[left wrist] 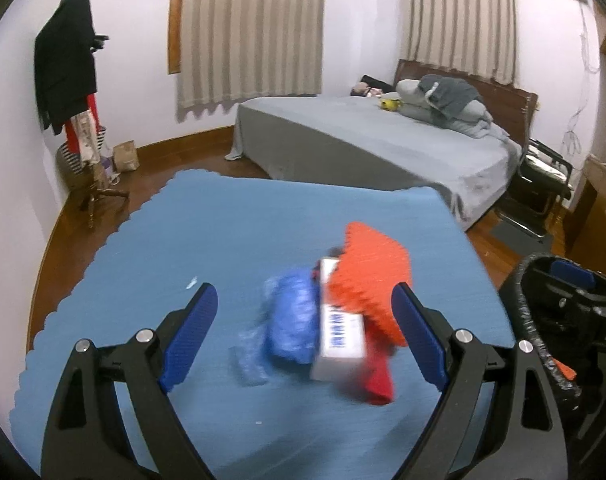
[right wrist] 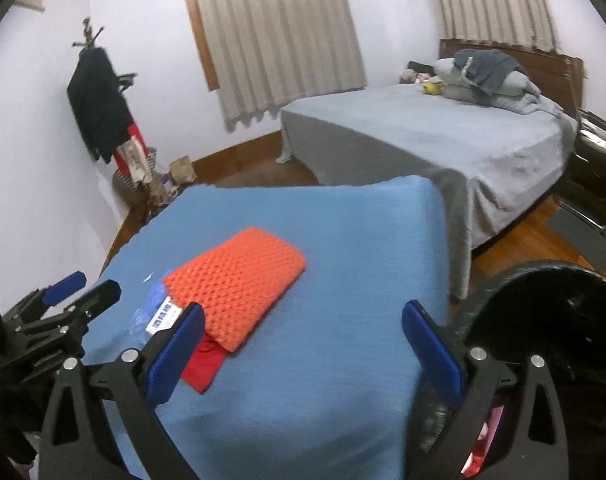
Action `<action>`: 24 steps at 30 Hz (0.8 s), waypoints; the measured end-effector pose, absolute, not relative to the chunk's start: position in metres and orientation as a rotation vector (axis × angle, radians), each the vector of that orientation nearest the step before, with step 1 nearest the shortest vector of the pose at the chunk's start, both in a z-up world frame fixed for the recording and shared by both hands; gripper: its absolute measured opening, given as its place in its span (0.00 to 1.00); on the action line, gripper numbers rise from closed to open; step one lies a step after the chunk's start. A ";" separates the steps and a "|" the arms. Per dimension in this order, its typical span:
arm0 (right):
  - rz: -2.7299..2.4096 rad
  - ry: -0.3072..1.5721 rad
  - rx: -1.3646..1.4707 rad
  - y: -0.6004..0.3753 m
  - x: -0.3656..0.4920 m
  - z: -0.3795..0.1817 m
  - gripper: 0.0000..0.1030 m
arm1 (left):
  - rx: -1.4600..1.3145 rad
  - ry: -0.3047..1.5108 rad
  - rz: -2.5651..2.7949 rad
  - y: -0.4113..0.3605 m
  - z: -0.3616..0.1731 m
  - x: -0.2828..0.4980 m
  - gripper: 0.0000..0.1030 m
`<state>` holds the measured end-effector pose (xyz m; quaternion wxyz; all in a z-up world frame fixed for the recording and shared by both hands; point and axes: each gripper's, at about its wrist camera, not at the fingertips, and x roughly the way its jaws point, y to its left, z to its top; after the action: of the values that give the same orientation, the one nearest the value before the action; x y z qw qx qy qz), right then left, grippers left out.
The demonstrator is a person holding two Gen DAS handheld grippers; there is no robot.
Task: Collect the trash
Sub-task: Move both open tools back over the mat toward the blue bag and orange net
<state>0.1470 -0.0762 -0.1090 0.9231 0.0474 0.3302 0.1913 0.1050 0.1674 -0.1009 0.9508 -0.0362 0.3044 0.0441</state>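
A pile of trash lies on the blue mat (left wrist: 223,240): an orange foam net sleeve (left wrist: 369,276), a white box with blue print (left wrist: 339,332), a crumpled blue plastic wrapper (left wrist: 293,320) and a red piece (left wrist: 379,380) under them. My left gripper (left wrist: 305,304) is open, its jaws either side of the pile. In the right wrist view the orange sleeve (right wrist: 235,280), white box (right wrist: 163,316) and red piece (right wrist: 201,368) lie left of my open, empty right gripper (right wrist: 303,332). A black trash bin (right wrist: 551,320) stands at the right.
The same black bin (left wrist: 559,320) shows at the right edge of the left wrist view. A bed with grey cover (left wrist: 383,140) stands behind the mat. A coat rack (left wrist: 75,80) stands in the left corner, a paper bag (left wrist: 125,156) beside it. A folding chair (left wrist: 543,184) stands right of the bed.
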 end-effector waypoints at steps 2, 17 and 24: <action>0.412 0.687 0.083 -0.065 0.150 -0.115 0.94 | -0.080 0.623 0.100 0.175 -0.103 0.106 0.84; 0.500 0.767 -0.023 0.002 0.167 -0.153 0.88 | -0.115 0.661 0.134 0.209 -0.126 0.115 0.84; 0.523 0.779 -0.067 0.020 0.174 -0.161 0.78 | -0.131 0.666 0.130 0.216 -0.132 0.120 0.84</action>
<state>0.1742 0.0197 -0.1614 0.8914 -0.0322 0.3754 0.2518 0.1204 0.2157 -0.1320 0.9410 -0.0641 0.3262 0.0637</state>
